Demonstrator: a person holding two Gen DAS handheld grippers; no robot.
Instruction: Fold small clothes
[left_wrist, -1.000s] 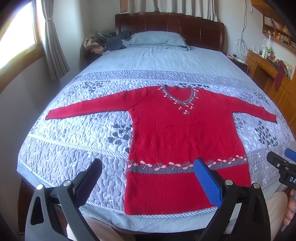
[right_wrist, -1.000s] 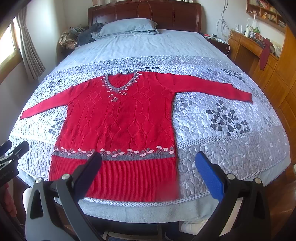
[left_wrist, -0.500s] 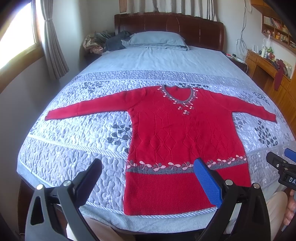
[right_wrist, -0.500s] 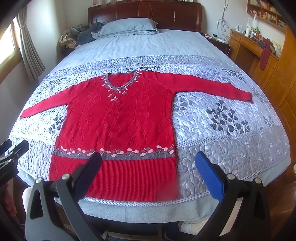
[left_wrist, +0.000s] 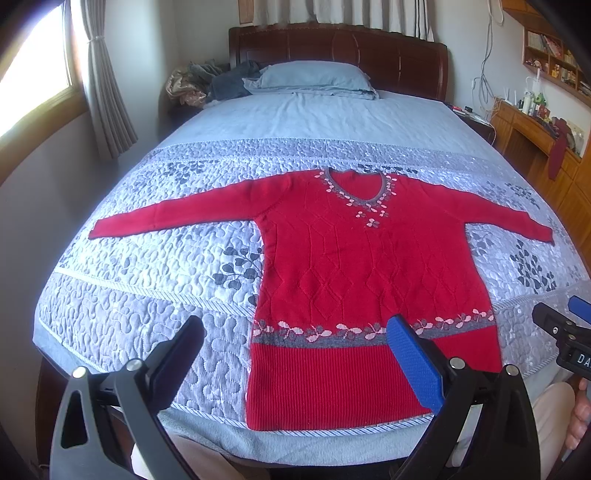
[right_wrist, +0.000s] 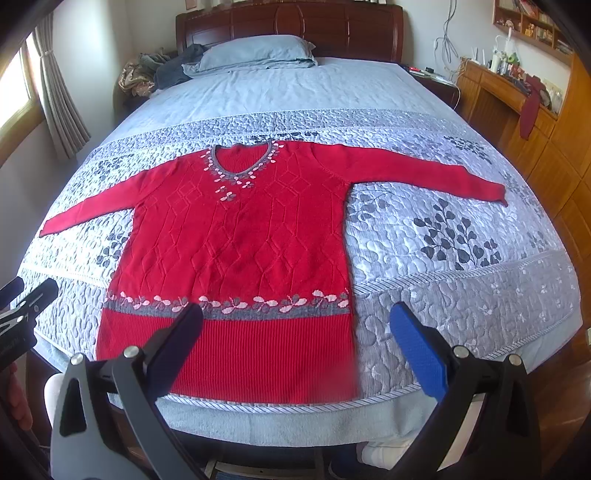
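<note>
So, left gripper (left_wrist: 295, 354) jaws wide apart, holding nothing. Red sweater (left_wrist: 365, 280) flat on quilt (left_wrist: 147, 288), both sleeves out, no fold made. Right gripper (right_wrist: 297, 343) jaws wide apart, holding nothing. All folding left.

— What colour is the sweater (left_wrist: 354, 280)?
— Red, with a grey band of pink flowers.
— And the quilt (right_wrist: 443, 266)?
— Pale grey-lilac, with dark leaf sprigs; the pillow (left_wrist: 314, 75) is blue-grey.
</note>
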